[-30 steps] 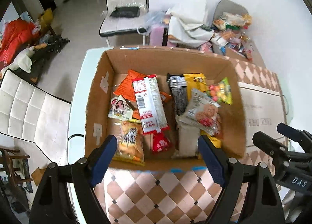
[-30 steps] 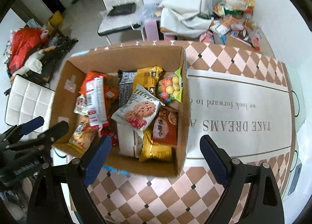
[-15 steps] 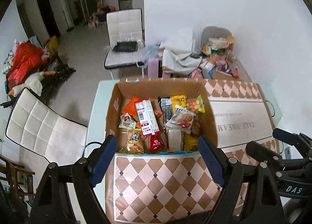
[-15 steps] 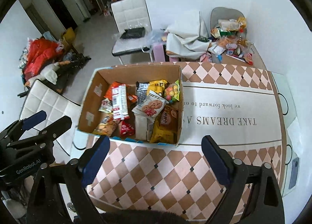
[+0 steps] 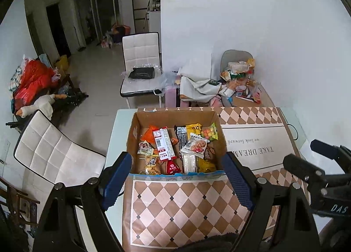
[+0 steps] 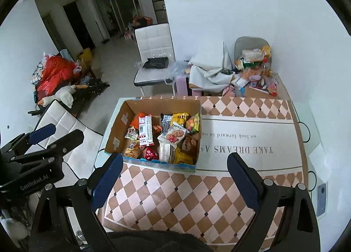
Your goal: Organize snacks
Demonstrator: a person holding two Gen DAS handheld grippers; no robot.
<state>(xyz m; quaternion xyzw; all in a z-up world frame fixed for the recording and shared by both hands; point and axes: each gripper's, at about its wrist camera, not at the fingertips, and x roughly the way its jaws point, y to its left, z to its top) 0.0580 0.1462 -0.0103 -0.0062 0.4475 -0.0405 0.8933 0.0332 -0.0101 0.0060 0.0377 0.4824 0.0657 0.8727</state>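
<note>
Tablecloth [image 6: 252, 140] lettering "TAKE DREAMS" beside snack box [image 6: 118, 133]

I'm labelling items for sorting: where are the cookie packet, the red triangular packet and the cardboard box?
cookie packet [image 6: 173, 135], right wrist view, on the printed cookie picture.
red triangular packet [image 6: 150, 154], right wrist view, on its front face.
cardboard box [image 5: 134, 138], left wrist view, on the inner left wall.

Black claw [image 5: 177, 178], blue pads [image 5: 118, 173], silver screws
</note>
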